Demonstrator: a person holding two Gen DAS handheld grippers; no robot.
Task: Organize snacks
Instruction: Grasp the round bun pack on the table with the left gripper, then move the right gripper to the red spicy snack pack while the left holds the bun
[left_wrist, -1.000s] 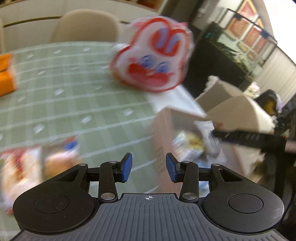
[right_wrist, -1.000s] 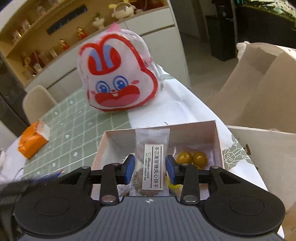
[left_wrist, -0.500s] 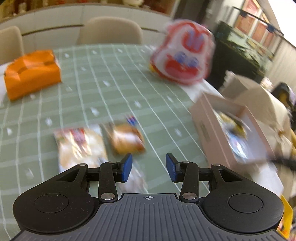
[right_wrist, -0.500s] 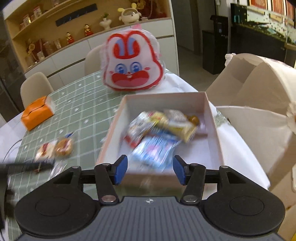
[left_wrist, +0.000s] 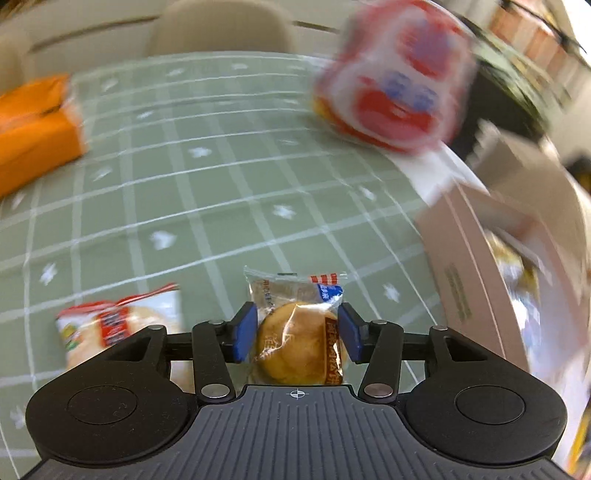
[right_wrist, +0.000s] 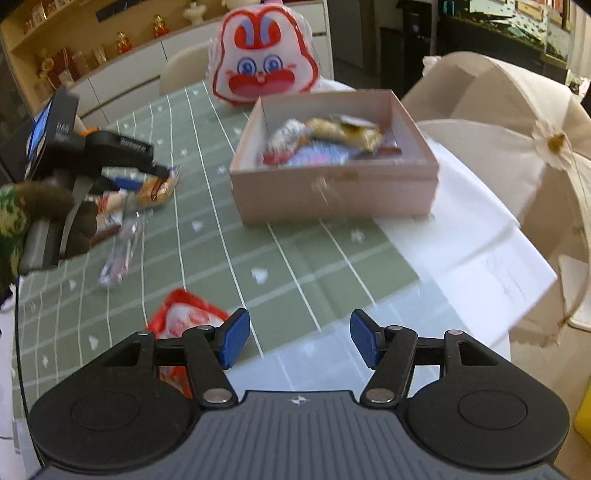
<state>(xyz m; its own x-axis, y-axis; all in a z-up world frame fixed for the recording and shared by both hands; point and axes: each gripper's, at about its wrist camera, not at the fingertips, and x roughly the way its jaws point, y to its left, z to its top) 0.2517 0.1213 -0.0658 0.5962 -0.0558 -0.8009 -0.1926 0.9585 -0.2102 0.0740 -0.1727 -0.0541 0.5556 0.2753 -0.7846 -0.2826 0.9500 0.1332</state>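
Left gripper (left_wrist: 295, 334) fingers opening around wrapped bun (left_wrist: 301, 343); center it, clench gently, then carry to box (right_wrist: 332, 188). Right gripper (right_wrist: 299, 341) opening, empty.

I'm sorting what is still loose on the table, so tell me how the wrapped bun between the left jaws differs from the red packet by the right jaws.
The wrapped bun sits in a clear wrapper showing a golden round cake; the red packet is mostly opaque red and white. The bun lies between the opening jaws of the left gripper; the packet lies left of the right gripper, whose opening jaws are empty. Both rest on the green checked tablecloth, outside the pink box.
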